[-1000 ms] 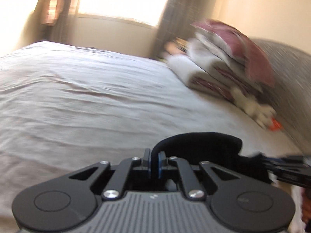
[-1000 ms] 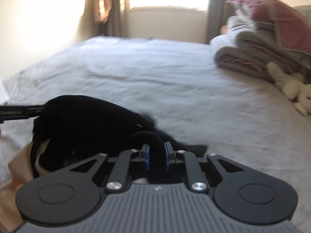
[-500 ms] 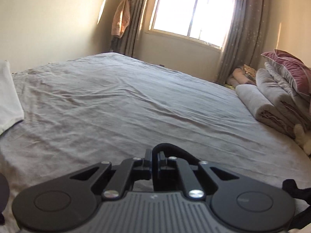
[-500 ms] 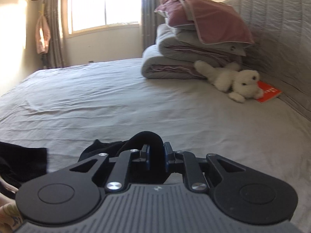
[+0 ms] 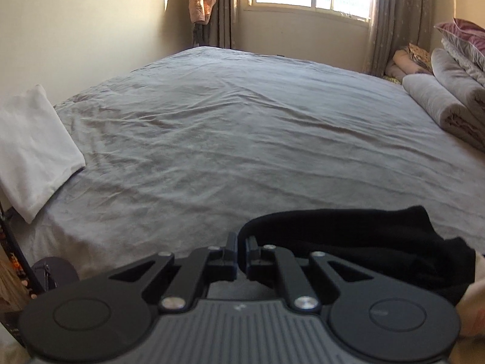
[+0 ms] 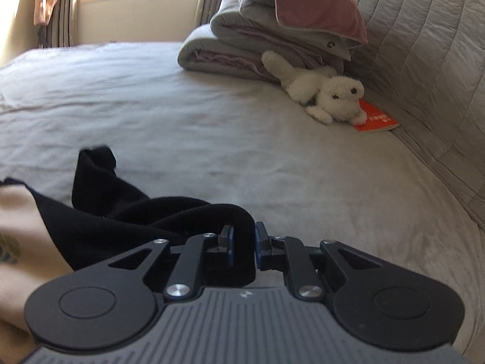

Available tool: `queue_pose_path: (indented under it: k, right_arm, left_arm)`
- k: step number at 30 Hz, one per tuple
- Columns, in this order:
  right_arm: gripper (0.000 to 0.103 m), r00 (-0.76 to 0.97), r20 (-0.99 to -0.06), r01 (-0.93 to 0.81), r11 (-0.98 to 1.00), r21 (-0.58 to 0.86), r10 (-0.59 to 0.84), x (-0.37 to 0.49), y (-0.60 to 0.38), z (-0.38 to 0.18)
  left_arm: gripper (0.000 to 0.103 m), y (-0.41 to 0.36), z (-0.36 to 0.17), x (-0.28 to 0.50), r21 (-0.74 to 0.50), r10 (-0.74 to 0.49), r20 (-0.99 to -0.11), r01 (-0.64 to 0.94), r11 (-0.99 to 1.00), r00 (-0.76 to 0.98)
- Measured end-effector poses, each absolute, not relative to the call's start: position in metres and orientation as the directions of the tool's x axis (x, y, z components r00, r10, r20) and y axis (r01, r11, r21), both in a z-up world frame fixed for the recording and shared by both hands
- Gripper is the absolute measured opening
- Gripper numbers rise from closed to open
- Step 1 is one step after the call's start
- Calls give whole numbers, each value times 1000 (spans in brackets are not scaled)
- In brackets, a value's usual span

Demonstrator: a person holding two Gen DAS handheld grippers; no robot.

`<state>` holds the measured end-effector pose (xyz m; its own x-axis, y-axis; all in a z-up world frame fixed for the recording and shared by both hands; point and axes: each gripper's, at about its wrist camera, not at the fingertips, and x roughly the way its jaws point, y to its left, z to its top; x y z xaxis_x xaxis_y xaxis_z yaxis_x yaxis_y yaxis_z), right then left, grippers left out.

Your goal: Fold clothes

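A black garment (image 5: 363, 236) hangs over the near edge of the grey bed (image 5: 242, 127). My left gripper (image 5: 241, 242) is shut on a fold of it, and the rest trails off to the right. In the right wrist view the same black garment (image 6: 121, 209) bunches to the left, with one corner sticking up. My right gripper (image 6: 242, 238) pinches a thick fold of it; its jaws are closing further on the cloth. A bare forearm (image 6: 18, 227) shows behind the cloth at the left.
A folded white cloth (image 5: 33, 148) lies at the bed's left corner. Stacked quilts and a maroon pillow (image 6: 272, 21) sit against the padded headboard (image 6: 424, 48), with a white plush toy (image 6: 327, 94) and an orange booklet (image 6: 376, 119) beside them. Window and curtains are behind.
Both grippers kept hold of the black garment. The left view swung left toward the white cloth, the right view swung right toward the headboard, and the garment now stretches wider between them.
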<state>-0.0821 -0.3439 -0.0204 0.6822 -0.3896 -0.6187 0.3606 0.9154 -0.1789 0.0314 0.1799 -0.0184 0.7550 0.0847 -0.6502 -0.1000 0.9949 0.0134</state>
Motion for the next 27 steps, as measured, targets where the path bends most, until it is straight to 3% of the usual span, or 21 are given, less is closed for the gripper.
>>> queue_pose_path:
  k: [5, 11, 13, 14, 15, 16, 17, 22, 27]
  right_arm:
    - [13, 626, -688, 323, 925, -200, -368, -87, -350, -38]
    - [13, 592, -711, 286, 924, -254, -379, -83, -343, -50]
    - [20, 592, -704, 273, 920, -282, -392, -81, -338, -49]
    - [24, 594, -699, 269, 917, -294, -398, -81, -336, -47]
    - [35, 597, -694, 270, 915, -299, -403, -81, -336, -44]
    - [41, 603, -687, 273, 914, -299, -405, -82, -336, -41]
    - [43, 612, -682, 276, 916, -292, -402, -84, -337, -37]
    - [47, 679, -651, 294, 938, -181, -339, -92, -341, -13]
    - [47, 770, -610, 186, 980, -64, -186, -82, -320, 2]
  left_arm:
    - [5, 185, -38, 23, 42, 59, -729, -42, 998, 682]
    - [5, 187, -45, 21, 44, 51, -742, -27, 999, 669]
    - [8, 185, -44, 20, 53, 53, -736, -21, 998, 675]
    - [17, 184, -41, 20, 63, 59, -732, -18, 998, 679]
    - [26, 182, -38, 20, 74, 64, -727, -15, 997, 684]
    - [51, 182, -34, 18, 71, 57, -716, -9, 997, 696]
    - [66, 182, -30, 16, 66, 48, -703, -1, 998, 710]
    - [70, 177, -6, 9, 2, -38, -625, 51, 999, 780]
    - [70, 143, -2, 15, -45, -215, -571, 232, 972, 792]
